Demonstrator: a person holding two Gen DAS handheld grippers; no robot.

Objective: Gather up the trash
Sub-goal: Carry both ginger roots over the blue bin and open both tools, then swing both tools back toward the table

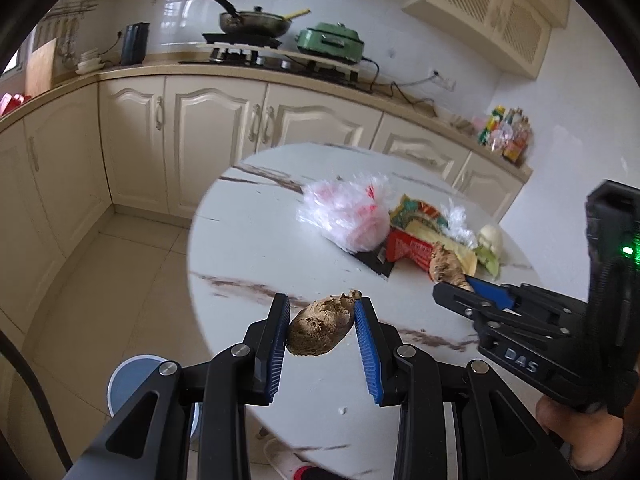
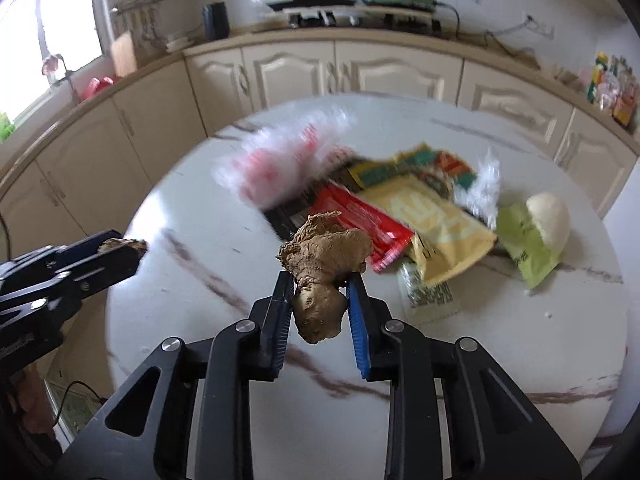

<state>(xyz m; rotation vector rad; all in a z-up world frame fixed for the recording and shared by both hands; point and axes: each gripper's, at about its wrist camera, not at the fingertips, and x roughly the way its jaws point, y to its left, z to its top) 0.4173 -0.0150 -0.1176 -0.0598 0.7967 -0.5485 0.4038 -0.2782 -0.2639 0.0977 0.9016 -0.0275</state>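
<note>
Left gripper (image 1: 322, 312) and right gripper (image 2: 320, 284), both tilted downward, fingers clamped on brown lumps.

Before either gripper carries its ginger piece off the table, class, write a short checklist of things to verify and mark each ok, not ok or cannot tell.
1. Left gripper shut on its ginger piece: ok.
2. Right gripper shut on the knobbly ginger piece: ok.
3. Both pieces lifted off the table: cannot tell.
4. Grippers apart from each other: ok.
5. Trash bin in sight: not ok.
6. Wrappers remain uncollected: ok.
</note>
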